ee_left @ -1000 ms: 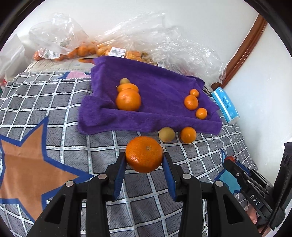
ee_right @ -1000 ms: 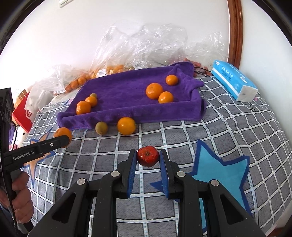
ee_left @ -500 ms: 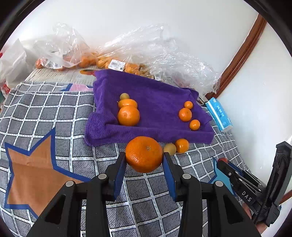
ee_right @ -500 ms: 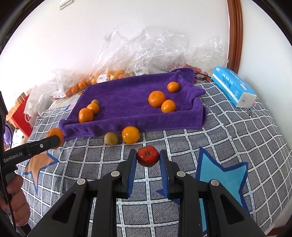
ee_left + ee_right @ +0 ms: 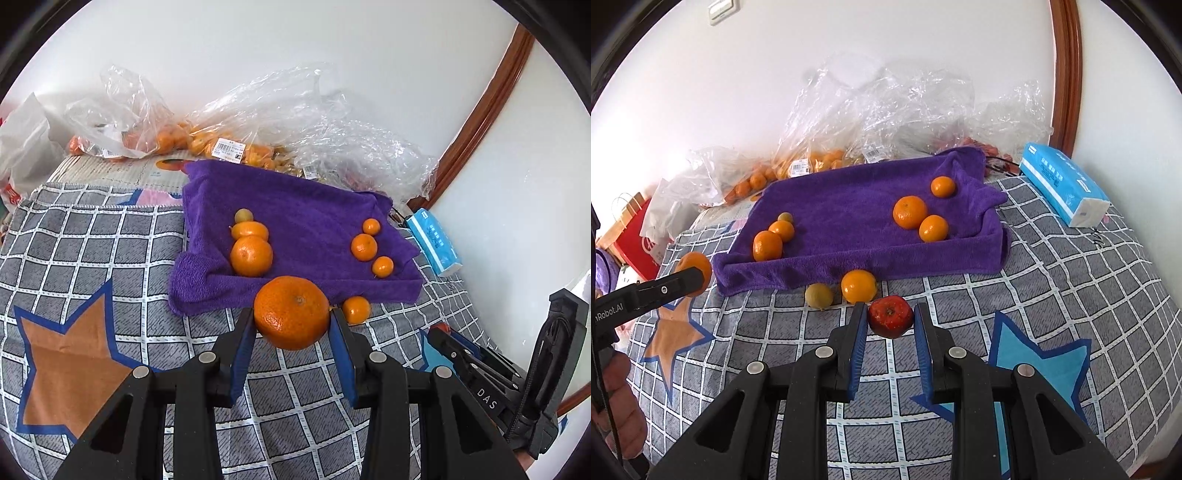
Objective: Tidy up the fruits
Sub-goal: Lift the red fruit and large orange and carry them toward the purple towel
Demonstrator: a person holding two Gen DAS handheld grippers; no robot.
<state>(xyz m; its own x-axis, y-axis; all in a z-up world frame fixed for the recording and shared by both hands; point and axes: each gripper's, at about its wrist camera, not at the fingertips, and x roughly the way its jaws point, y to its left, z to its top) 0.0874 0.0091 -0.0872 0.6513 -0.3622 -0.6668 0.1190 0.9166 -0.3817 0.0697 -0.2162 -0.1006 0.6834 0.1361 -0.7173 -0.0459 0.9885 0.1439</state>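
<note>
Orange fills the left wrist view: the left gripper (image 5: 291, 325) has its jaws clamped on a big mandarin (image 5: 291, 312), held up in front of the purple towel (image 5: 306, 206). On that towel sit three fruits in a line at the left, led by a large orange (image 5: 251, 256), and three small mandarins (image 5: 364, 246) at the right. One small mandarin (image 5: 356, 309) waits off the towel's near edge on the checked bedspread (image 5: 92, 236). Only this view catches the right tool from the side.

Over to the right wrist view: the right gripper (image 5: 891, 322) has its jaws clamped on a small red fruit (image 5: 890, 316). Here alone you see a greenish-yellow fruit (image 5: 819, 295) beside an orange one (image 5: 859, 285), both short of the towel, and a blue tissue pack (image 5: 1063, 184) in full. So, six placed, two in hand, two loose: roughly halfway, I'd say.
</note>
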